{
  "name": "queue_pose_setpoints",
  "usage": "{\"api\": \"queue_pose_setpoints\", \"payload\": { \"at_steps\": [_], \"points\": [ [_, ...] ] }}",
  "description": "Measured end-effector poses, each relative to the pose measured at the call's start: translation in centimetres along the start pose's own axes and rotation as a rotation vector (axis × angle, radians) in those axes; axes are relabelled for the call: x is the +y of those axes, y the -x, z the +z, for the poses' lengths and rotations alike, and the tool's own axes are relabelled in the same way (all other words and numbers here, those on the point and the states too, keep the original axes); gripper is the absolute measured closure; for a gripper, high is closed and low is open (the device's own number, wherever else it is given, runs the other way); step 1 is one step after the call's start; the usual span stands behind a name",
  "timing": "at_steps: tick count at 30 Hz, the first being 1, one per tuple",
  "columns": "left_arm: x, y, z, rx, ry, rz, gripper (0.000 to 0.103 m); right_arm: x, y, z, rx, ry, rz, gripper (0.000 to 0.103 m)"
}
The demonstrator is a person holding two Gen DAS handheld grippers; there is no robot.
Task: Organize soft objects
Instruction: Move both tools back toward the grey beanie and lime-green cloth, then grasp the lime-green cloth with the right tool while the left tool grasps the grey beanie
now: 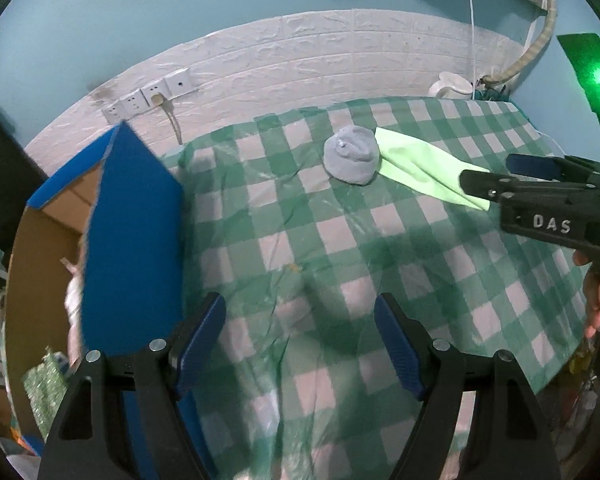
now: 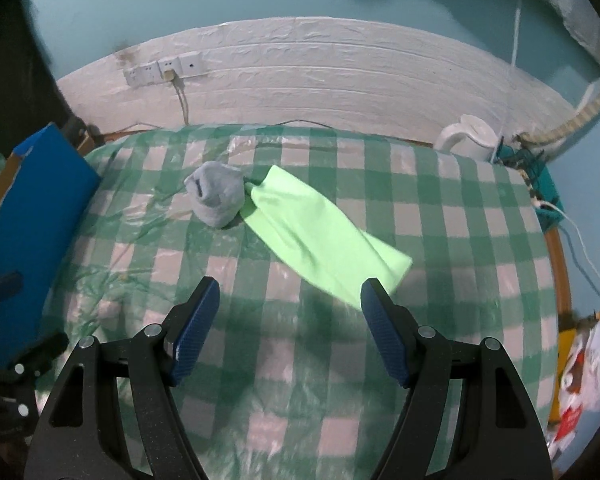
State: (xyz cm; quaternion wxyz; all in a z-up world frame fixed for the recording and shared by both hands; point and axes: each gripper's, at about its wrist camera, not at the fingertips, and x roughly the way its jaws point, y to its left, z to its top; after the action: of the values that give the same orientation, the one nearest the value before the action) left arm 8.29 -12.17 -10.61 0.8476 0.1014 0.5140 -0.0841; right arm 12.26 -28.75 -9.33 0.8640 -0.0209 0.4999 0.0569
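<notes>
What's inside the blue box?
The blue box shows brown cardboard inside and something pale and whitish near its edge. Its blue wall covers the rest, so what that thing is, or what else is inside, cannot be told.

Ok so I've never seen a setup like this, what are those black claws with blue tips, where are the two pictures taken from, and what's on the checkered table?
A person holds a two-finger clamp in each hand, each carrying a camera looking along its fingers. One picture comes from the left gripper, the other from the right gripper. Both are open and hold nothing. On the green checkered tablecloth lie a rolled grey sock and a flat light green cloth, touching each other. A blue cardboard box stands at the left, a white kettle at the far right.
</notes>
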Motion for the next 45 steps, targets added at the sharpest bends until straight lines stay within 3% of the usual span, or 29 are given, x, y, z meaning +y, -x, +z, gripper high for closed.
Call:
{"api": "queue_pose_setpoints", "payload": {
  "at_steps": [17,33,36,40,45],
  "points": [
    [-1.3,-6.8,4.4,0.039,0.004,-0.015,0.025,-1.2,-7.7,3.3,0.070,0.079,0.000,0.029],
    [-1.0,-8.5,6.6,0.024,0.041,-0.048,0.025,-1.4,-10.9,3.6,0.102,0.096,-0.016,0.030],
    [-1.2,-8.7,6.9,0.024,0.041,-0.059,0.025,-1.4,-10.6,3.4,0.088,0.105,-0.013,0.047],
    [-1.6,-8.9,7.1,0.028,0.029,-0.053,0.025,-1.1,-10.3,3.5,0.088,0.117,-0.009,0.086],
    [-2.3,-8.8,7.3,0.013,0.009,-0.052,0.025,-1.3,-9.9,3.6,0.085,0.091,-0.008,0.094]
  ]
}}
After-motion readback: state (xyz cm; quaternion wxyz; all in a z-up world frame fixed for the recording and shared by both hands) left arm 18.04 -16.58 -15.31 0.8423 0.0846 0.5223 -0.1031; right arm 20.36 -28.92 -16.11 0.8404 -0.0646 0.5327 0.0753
